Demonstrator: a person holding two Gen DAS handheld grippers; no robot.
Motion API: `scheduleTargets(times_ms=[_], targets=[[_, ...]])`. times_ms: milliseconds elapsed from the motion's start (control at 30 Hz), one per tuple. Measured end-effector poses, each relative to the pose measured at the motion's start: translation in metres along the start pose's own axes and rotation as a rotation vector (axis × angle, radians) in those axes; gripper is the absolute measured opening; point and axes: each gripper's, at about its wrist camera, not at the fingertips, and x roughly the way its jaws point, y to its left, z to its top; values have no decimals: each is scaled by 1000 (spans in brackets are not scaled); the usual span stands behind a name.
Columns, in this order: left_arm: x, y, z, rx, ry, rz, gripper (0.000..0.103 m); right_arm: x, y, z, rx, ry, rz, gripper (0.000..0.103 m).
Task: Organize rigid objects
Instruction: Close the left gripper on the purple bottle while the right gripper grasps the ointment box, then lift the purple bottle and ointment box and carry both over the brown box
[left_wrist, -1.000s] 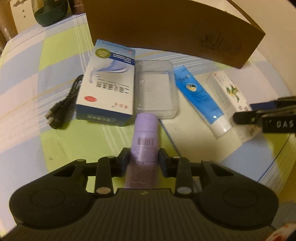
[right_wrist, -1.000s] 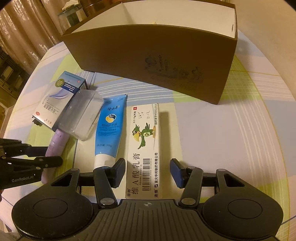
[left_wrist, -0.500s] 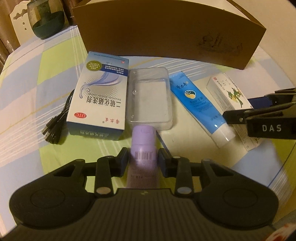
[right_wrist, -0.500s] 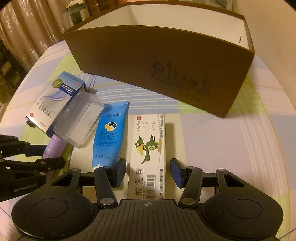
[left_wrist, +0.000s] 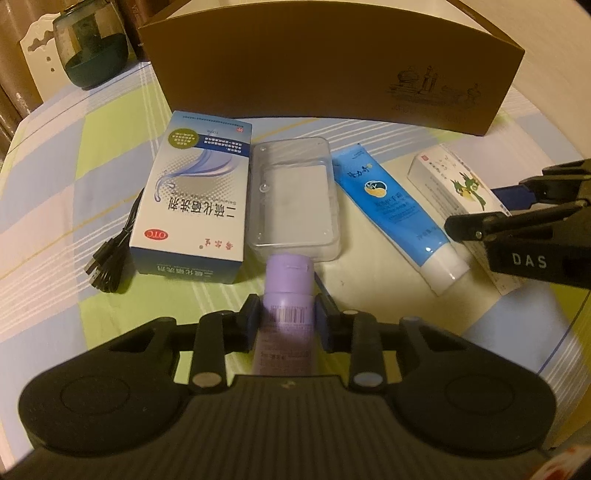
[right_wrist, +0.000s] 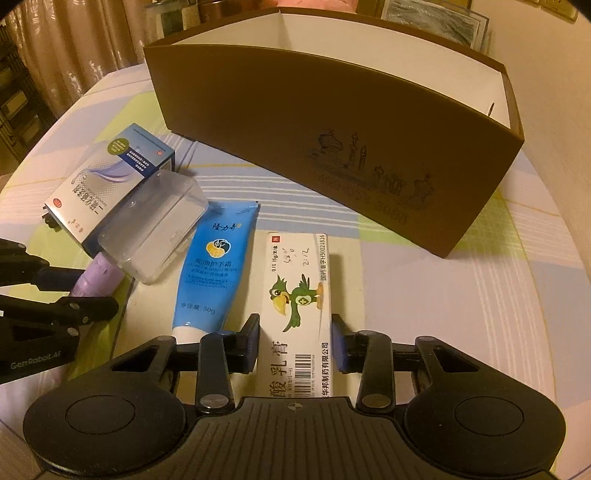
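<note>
Since the earlier frames the right gripper (right_wrist: 294, 341) has been closing its jaws, and we now see both blue pads pressed on the long sides of the white parrot carton (right_wrist: 297, 314), low in the middle of the right wrist view. The lilac bottle (left_wrist: 286, 314) looks slightly nearer the left camera than before. The left gripper (left_wrist: 287, 321) pinches that bottle — a pad flat against each side, the barcode facing up, its cap end pointing at the clear plastic case (left_wrist: 293, 197) in the centre of the left view.

To the left of the case lies the blue-and-white medicine box (left_wrist: 197, 199), touching it, with a black cable (left_wrist: 110, 258) beside the box's left edge. To the right of the case lies the blue tube (left_wrist: 397, 210), white cap toward us, and just beyond it the carton.

Across the top of both views stands the brown cardboard organizer (right_wrist: 332, 147) — open at the top, white inside, with a divider. Everything rests on a checked tablecloth (left_wrist: 55, 184). A dark green glass vessel (left_wrist: 90, 44) sits in the upper left of the left view.
</note>
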Motion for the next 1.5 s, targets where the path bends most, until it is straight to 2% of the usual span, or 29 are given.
scheduleTargets(times_ms=[333, 767, 1100, 1500], targets=[[-8, 3, -17, 7, 5, -17, 33, -9, 4, -11, -16, 15, 9, 39], [-9, 1, -15, 17, 2, -16, 30, -12, 0, -13, 18, 16, 33, 38], [-27, 5, -7, 9, -59, 0, 29, -36, -6, -11, 73, -28, 60, 38], [-55, 4, 10, 2, -149, -10, 29, -56, -2, 2, 76, -88, 86, 38]])
